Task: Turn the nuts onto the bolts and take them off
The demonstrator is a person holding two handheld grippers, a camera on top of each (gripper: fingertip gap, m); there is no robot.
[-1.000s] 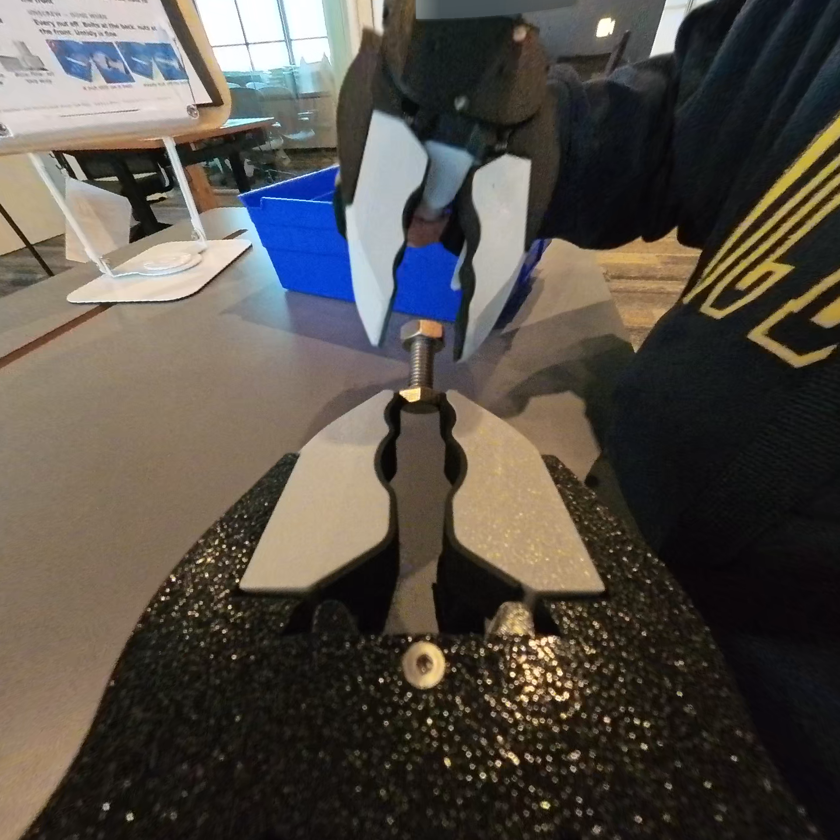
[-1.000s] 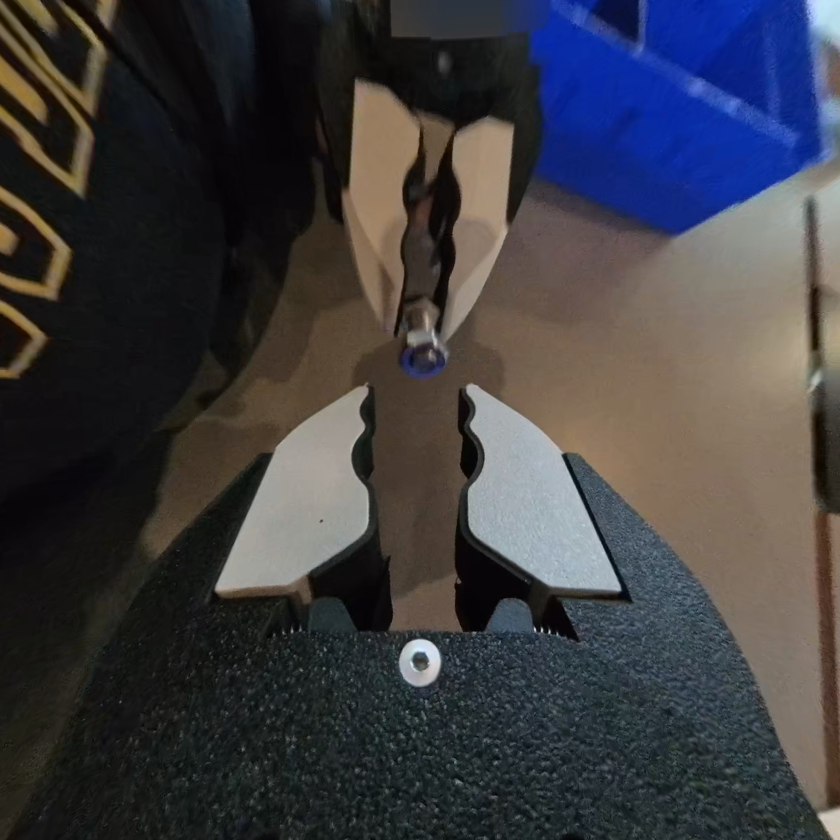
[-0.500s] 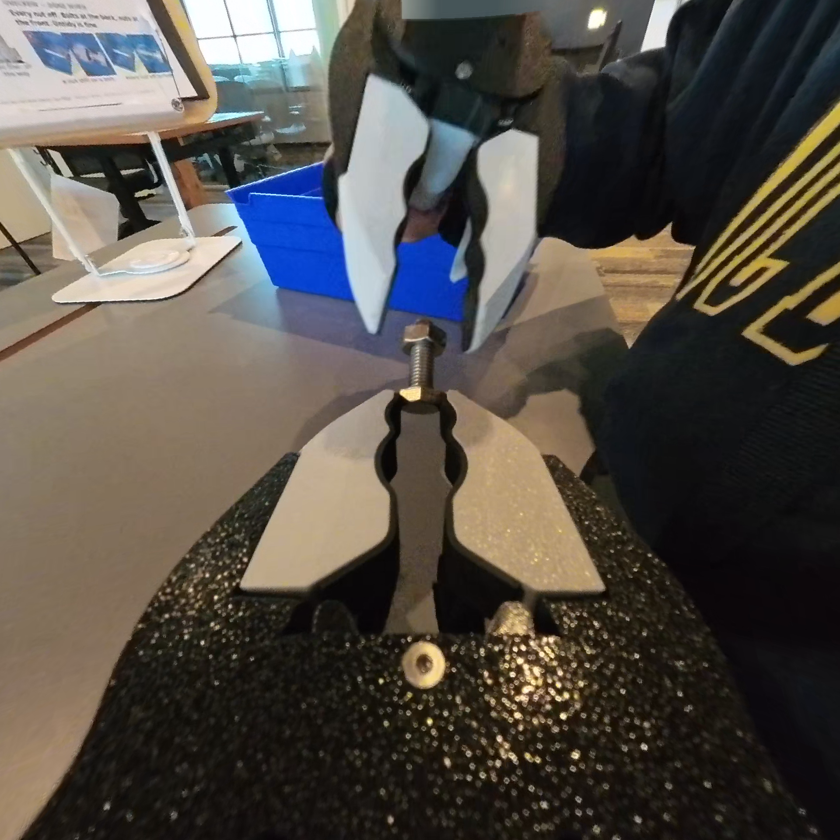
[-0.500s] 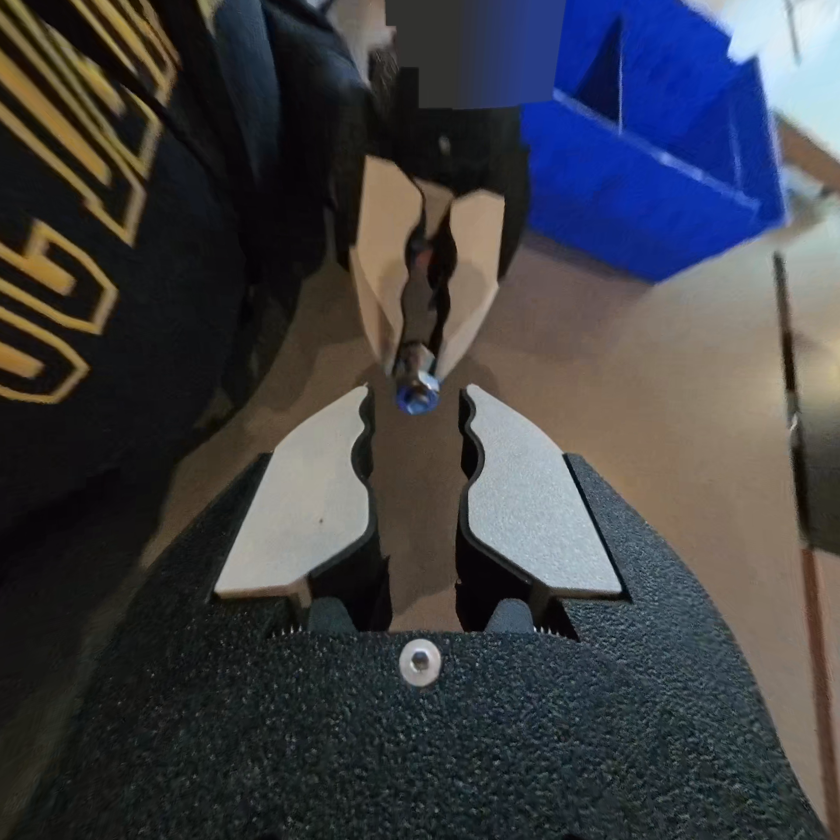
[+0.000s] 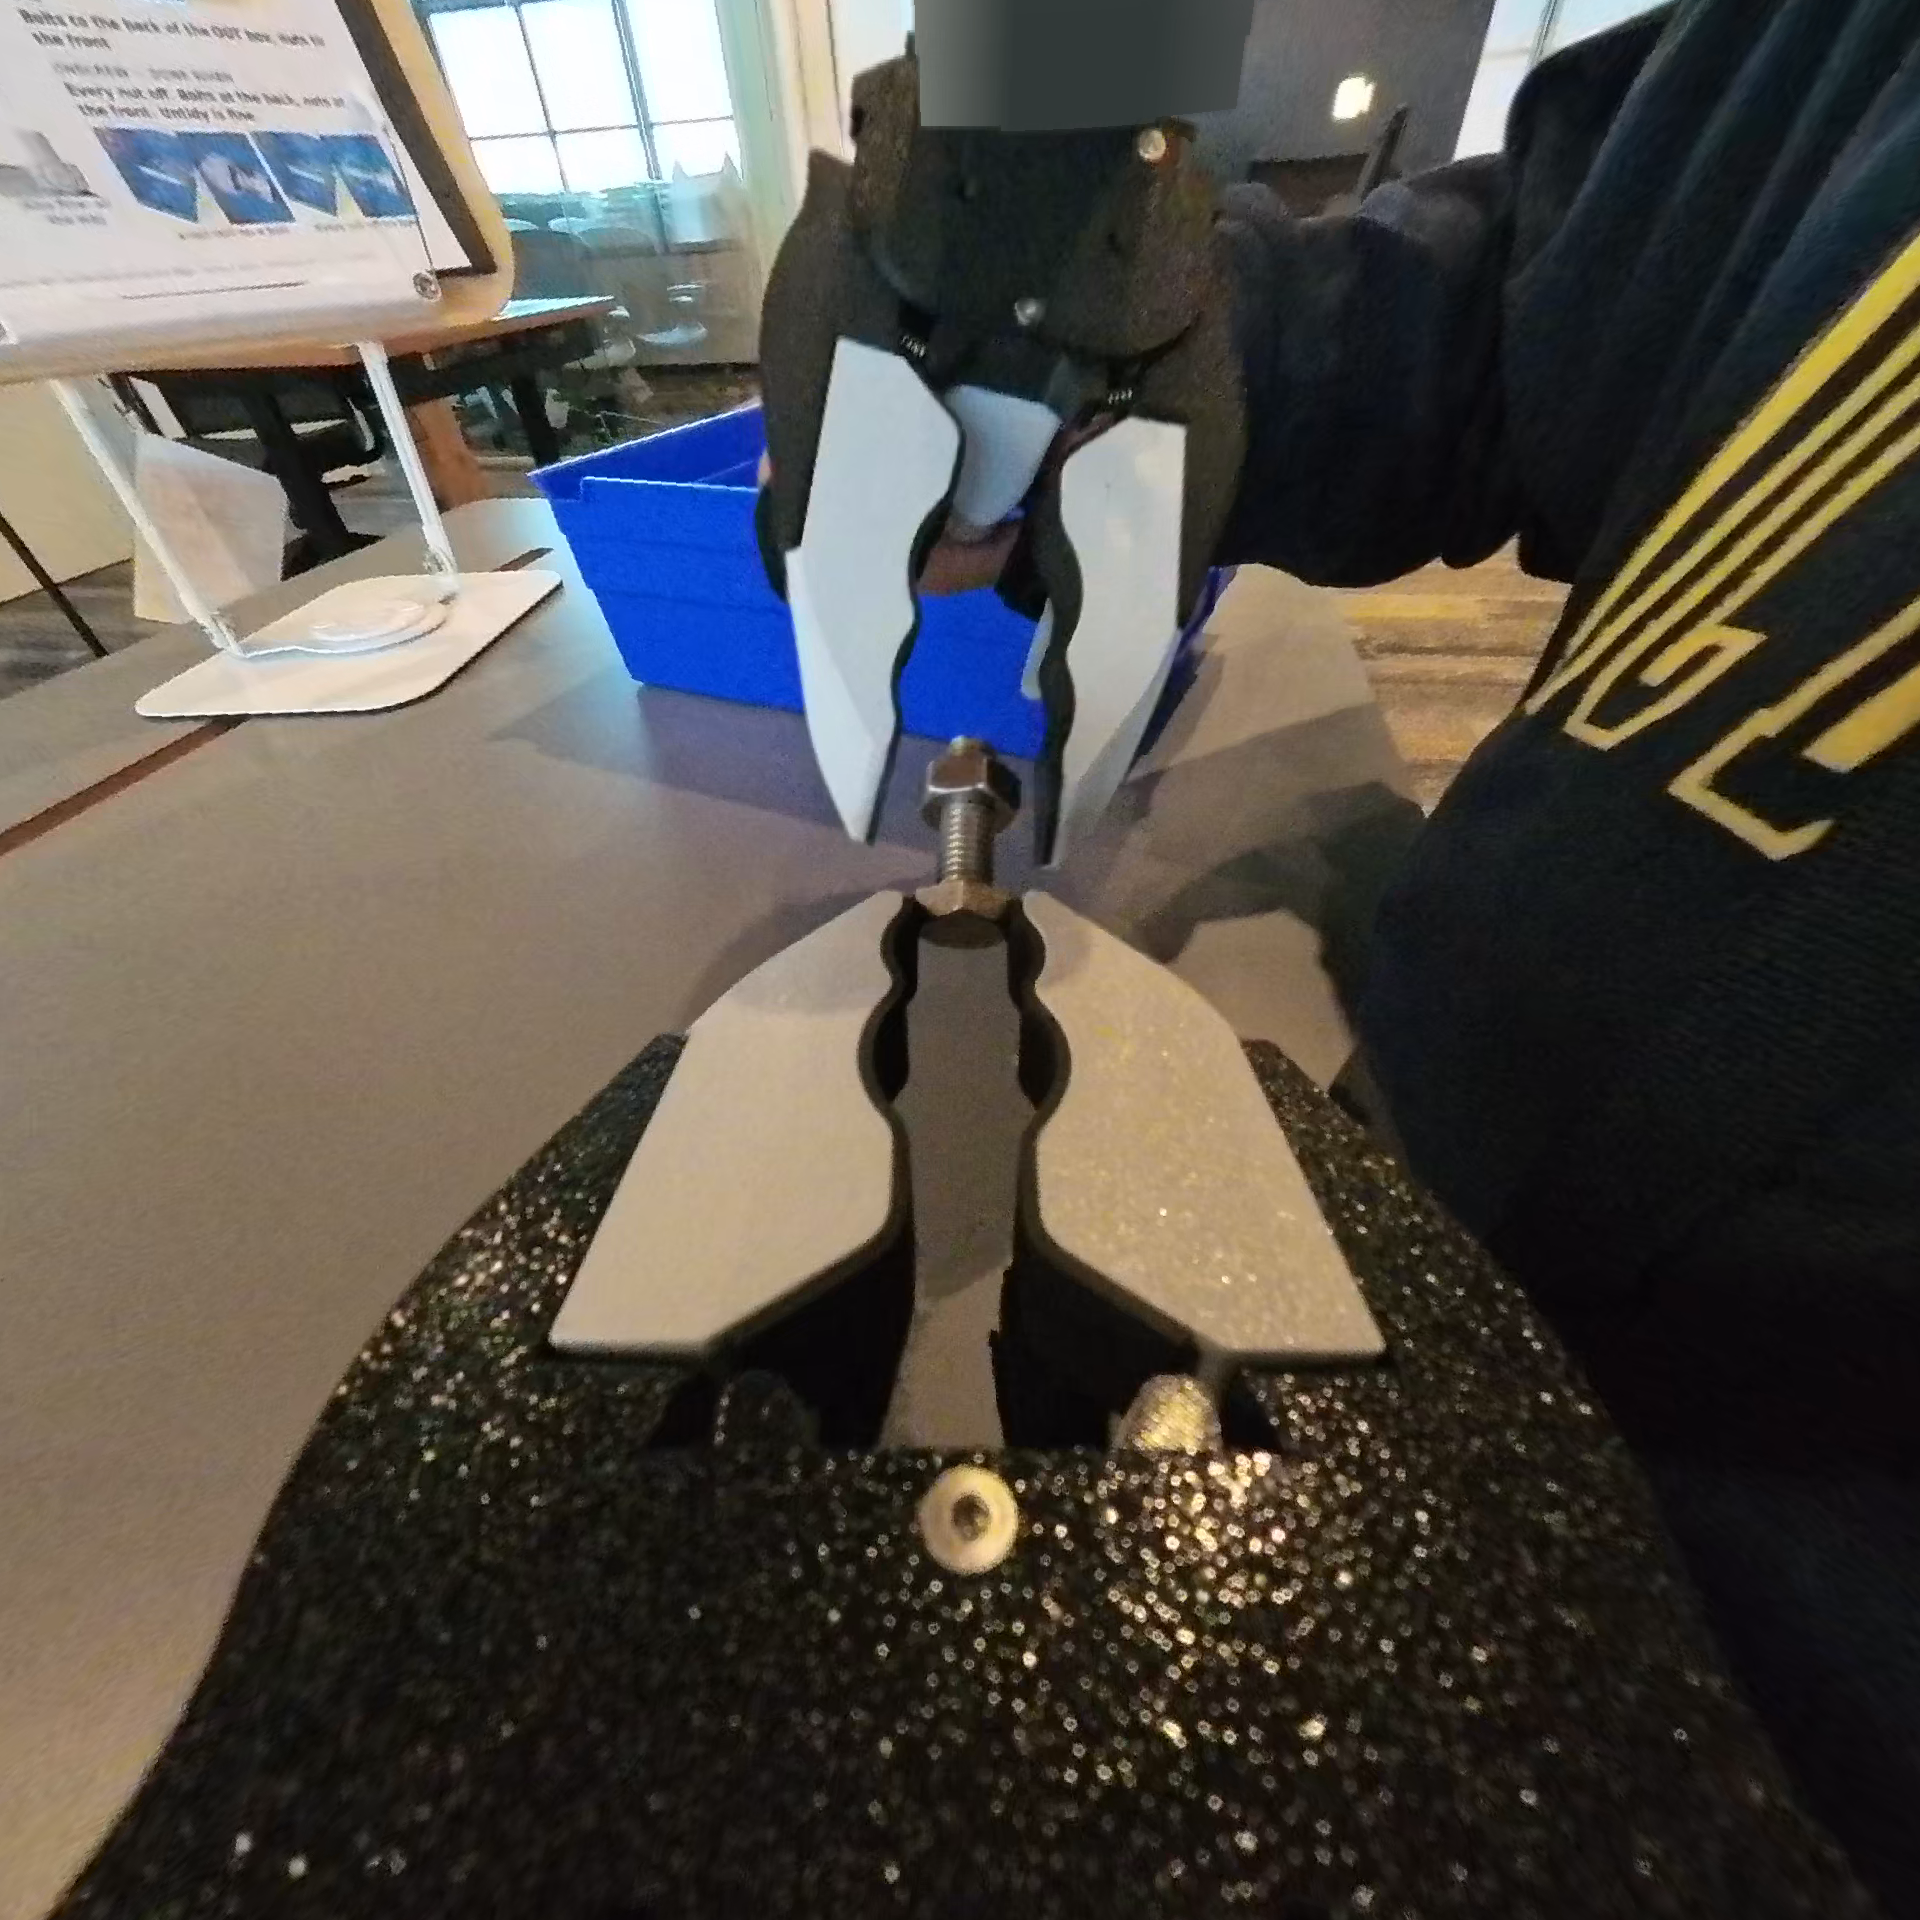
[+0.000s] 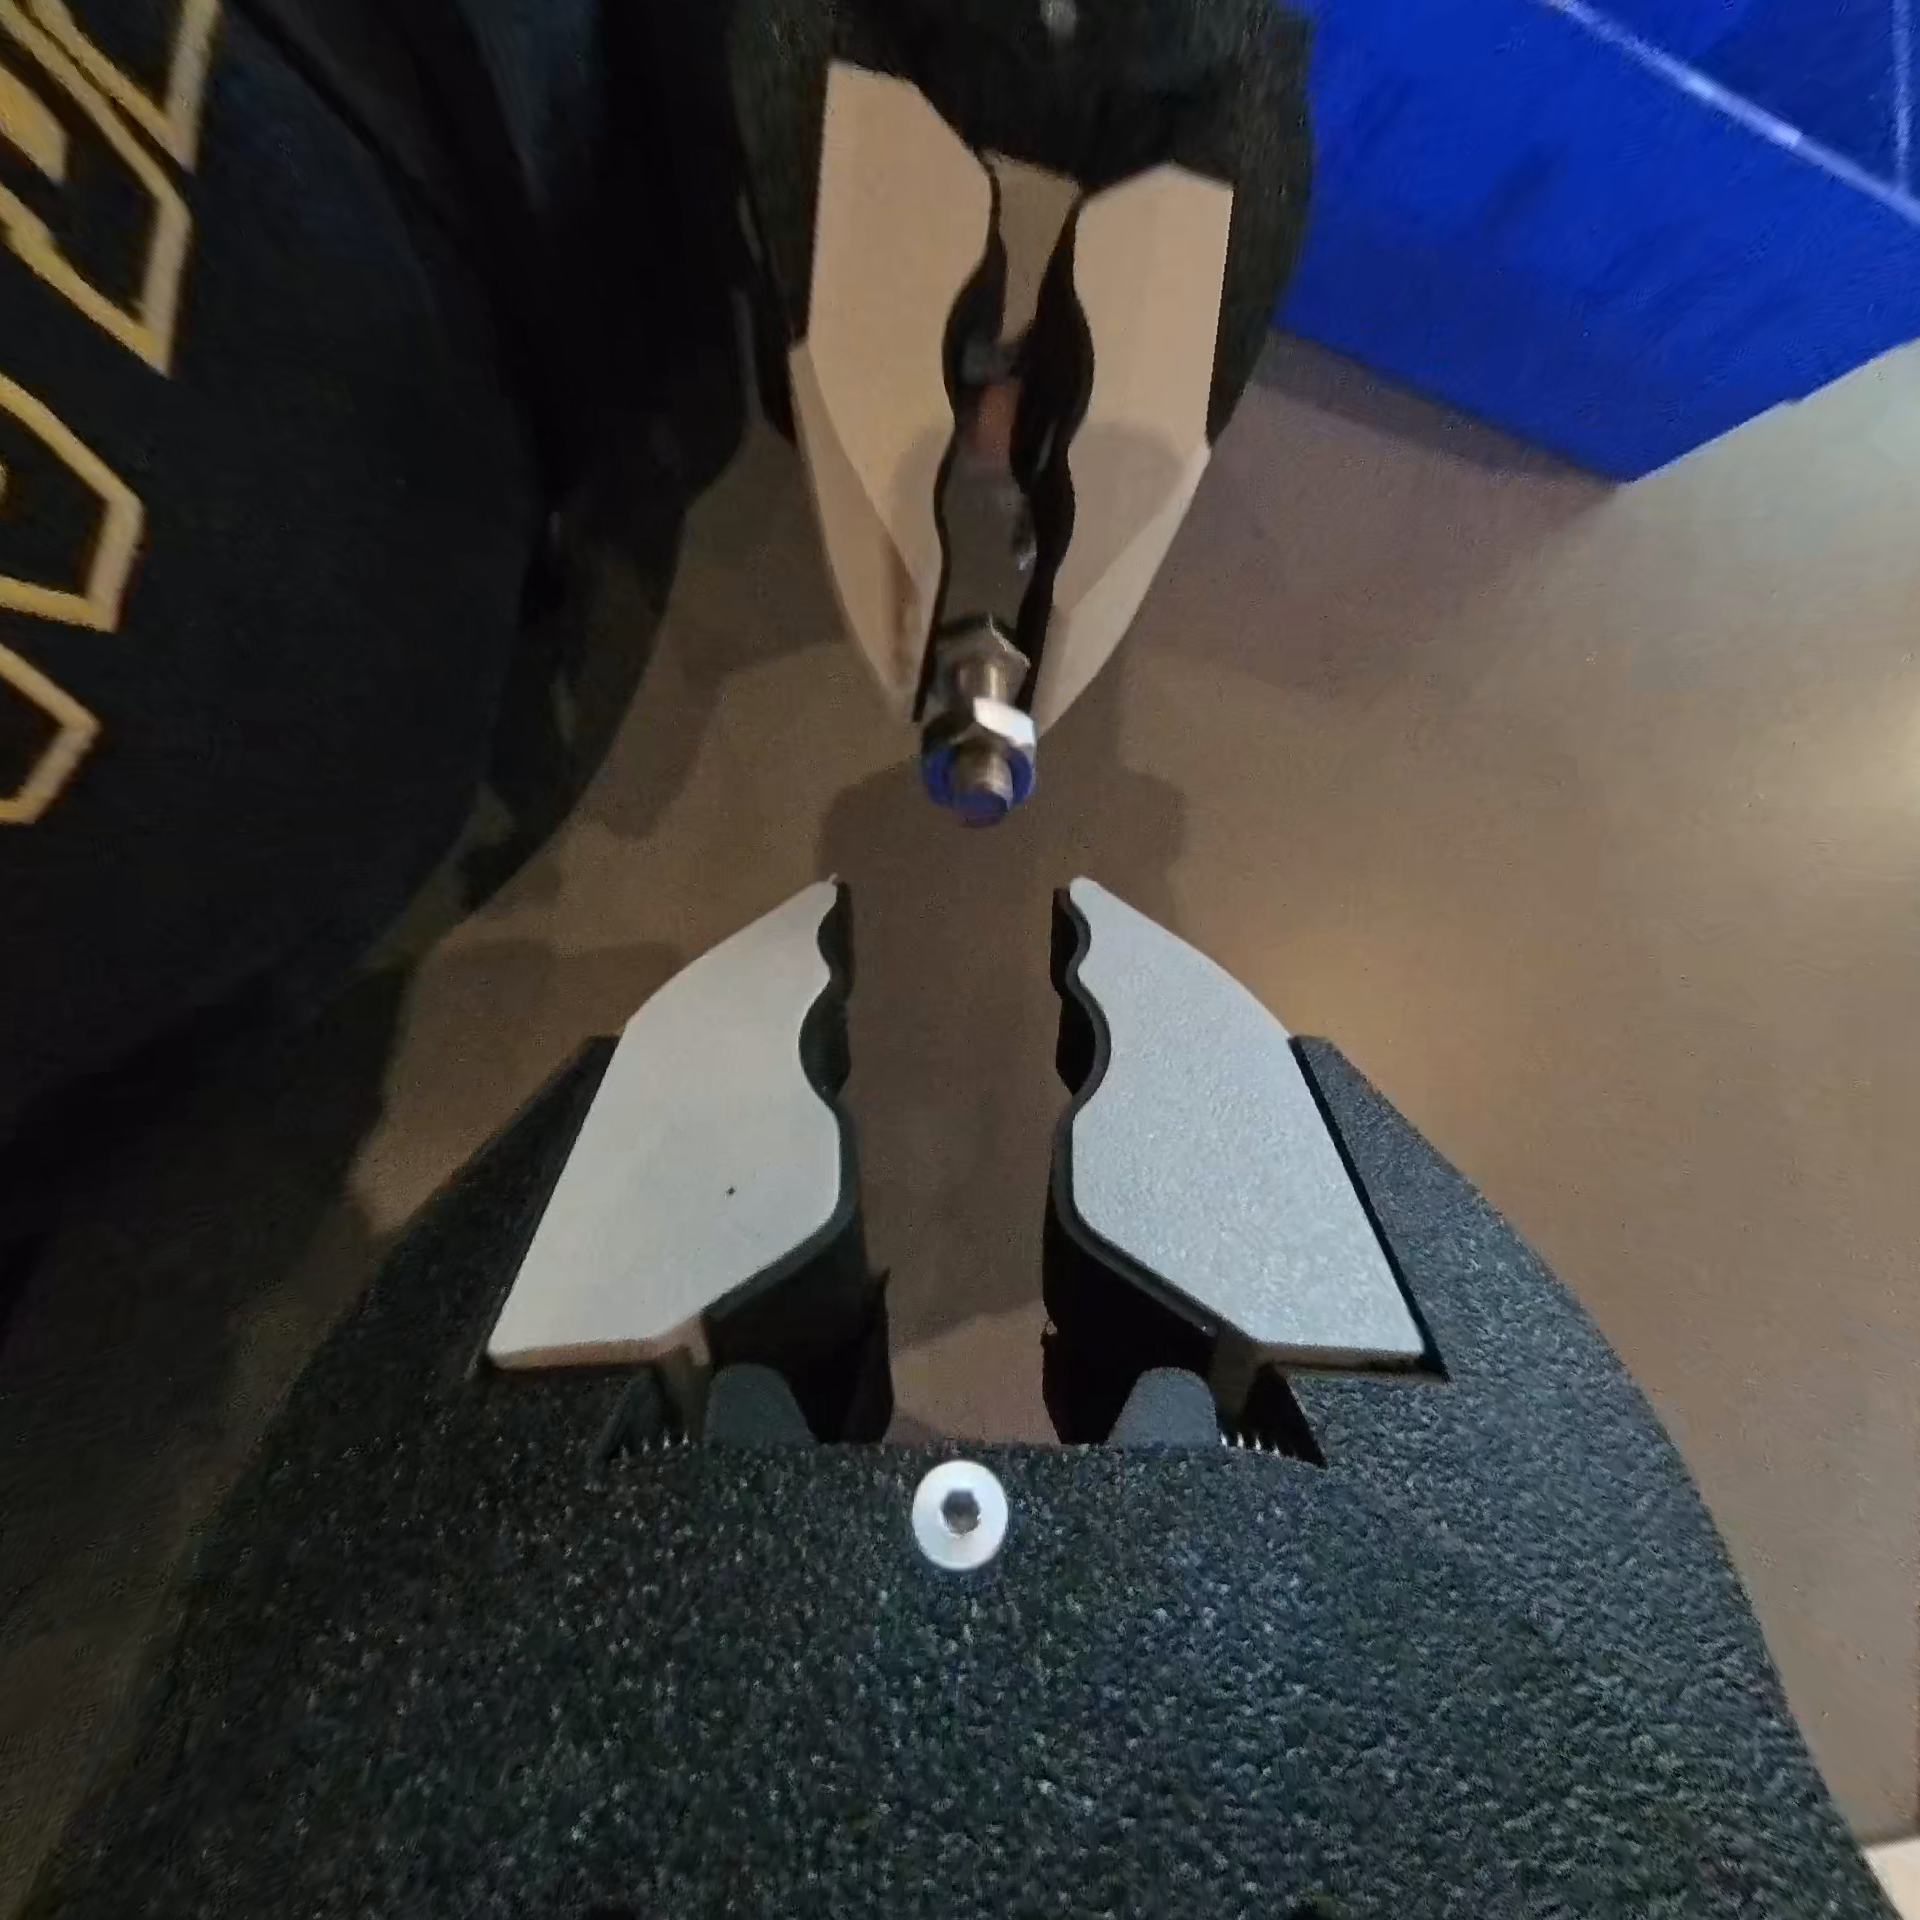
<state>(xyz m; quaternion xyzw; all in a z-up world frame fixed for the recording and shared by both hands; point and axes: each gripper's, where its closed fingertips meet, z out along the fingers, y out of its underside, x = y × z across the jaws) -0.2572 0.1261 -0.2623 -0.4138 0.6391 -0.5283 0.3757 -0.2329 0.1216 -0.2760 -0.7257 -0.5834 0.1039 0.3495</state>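
Pinching the bolt [image 5: 964,844] by its head, the left claw [image 5: 962,914] holds it upright above the worktop [image 5: 312,935]. The right claw [image 5: 956,821] gapes around the nut [image 5: 964,777] near the tip; next it must close and twist.

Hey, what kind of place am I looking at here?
Probably an office or lab workspace: a grey table with a blue parts bin, an instruction sign on a clear stand, and desks by large windows behind.

Silver steel bolt [image 5: 962,854] and nut [image 5: 964,781], nut with a blue ring insert [image 6: 975,777]. Grippers have pale grey fingers [image 5: 746,1164] on speckled black bodies. Blue bin [image 5: 717,582], grey table [image 5: 312,987], navy sleeve [image 5: 1621,727] with yellow lettering.
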